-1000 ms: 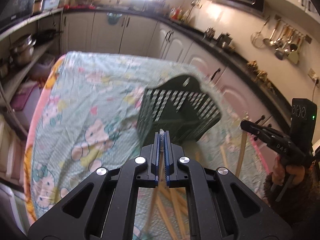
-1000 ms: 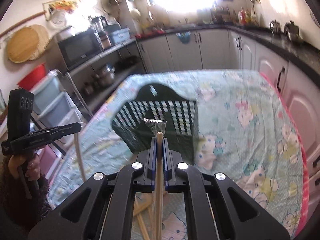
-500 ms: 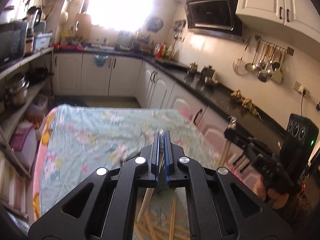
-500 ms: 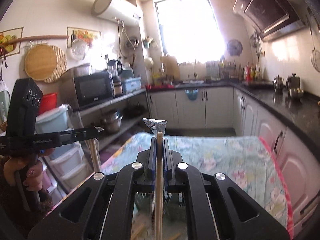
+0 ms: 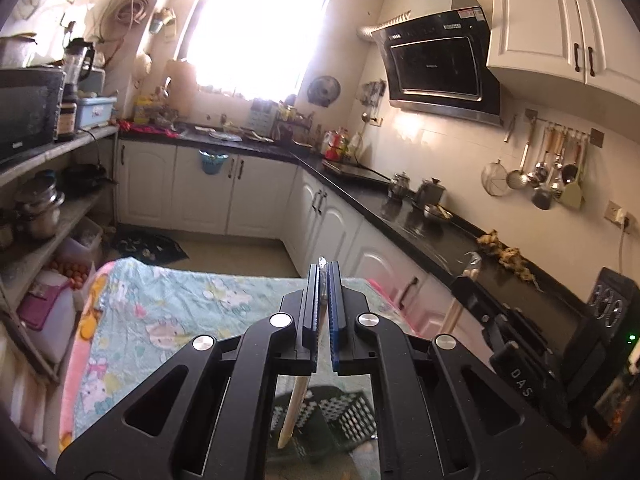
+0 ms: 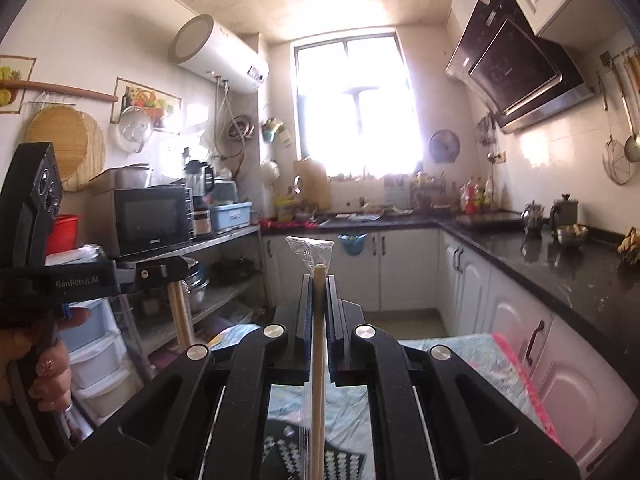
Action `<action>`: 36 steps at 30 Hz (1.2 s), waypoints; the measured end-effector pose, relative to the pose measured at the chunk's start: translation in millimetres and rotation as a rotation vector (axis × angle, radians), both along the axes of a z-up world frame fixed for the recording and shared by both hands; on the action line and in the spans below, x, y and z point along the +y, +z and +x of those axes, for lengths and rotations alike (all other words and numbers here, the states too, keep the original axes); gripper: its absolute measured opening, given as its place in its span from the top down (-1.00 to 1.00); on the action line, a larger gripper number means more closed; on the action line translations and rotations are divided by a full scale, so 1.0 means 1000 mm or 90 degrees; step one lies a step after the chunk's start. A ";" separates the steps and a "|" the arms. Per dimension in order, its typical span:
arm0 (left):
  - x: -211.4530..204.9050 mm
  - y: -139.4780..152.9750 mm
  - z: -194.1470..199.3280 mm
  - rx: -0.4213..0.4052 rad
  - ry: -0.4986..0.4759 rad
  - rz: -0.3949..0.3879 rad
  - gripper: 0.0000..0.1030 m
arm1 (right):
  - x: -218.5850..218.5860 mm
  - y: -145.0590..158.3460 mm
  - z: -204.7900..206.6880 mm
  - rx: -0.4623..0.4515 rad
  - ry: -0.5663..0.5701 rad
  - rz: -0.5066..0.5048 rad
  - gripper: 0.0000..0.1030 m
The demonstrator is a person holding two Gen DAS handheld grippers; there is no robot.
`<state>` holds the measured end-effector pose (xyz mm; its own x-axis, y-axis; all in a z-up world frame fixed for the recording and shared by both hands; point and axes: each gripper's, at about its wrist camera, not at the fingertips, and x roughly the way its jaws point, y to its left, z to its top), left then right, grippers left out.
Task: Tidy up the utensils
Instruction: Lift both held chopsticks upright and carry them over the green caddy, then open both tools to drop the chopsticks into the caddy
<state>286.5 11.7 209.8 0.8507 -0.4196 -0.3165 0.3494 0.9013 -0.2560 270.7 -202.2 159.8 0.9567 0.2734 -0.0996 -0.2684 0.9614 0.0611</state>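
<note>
My left gripper point(image 5: 323, 277) is shut on a pale wooden chopstick point(image 5: 291, 416) that hangs down between its arms. Below it stands a dark green slotted basket point(image 5: 346, 412) on the patterned tablecloth point(image 5: 160, 312). In the right wrist view my right gripper point(image 6: 319, 285) is shut on a chopstick point(image 6: 318, 392) in a clear plastic wrapper point(image 6: 310, 248), upright over the basket point(image 6: 344, 462). Each gripper shows in the other's view: the right gripper point(image 5: 467, 280) with its stick, and the left gripper point(image 6: 160, 271), from which a chopstick point(image 6: 182, 316) hangs, held by a hand point(image 6: 44, 364).
A black countertop point(image 5: 420, 232) over white cabinets runs along the right and back. Open shelves point(image 5: 44, 224) with pots and a microwave stand on the left. Ladles and a strainer hang on the right wall point(image 5: 548, 172).
Both grippers rose with their chopsticks and tilted from looking down on the table to nearly level. The basket dropped from the middle of both views to the bottom edge.
</note>
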 end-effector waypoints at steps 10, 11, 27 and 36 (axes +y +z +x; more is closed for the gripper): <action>0.000 -0.049 0.018 -0.002 0.038 0.019 0.97 | 0.001 -0.045 0.027 0.002 -0.041 -0.021 0.88; 0.000 -0.054 0.019 0.001 0.038 0.021 0.97 | 0.002 -0.050 0.028 0.006 -0.043 -0.021 0.88; -0.002 -0.107 0.026 0.060 0.045 0.051 0.63 | 0.002 -0.101 0.039 0.097 -0.056 0.015 0.59; 0.009 -0.111 0.018 0.071 0.063 0.054 -0.31 | -0.007 -0.105 0.028 0.136 -0.055 0.028 0.26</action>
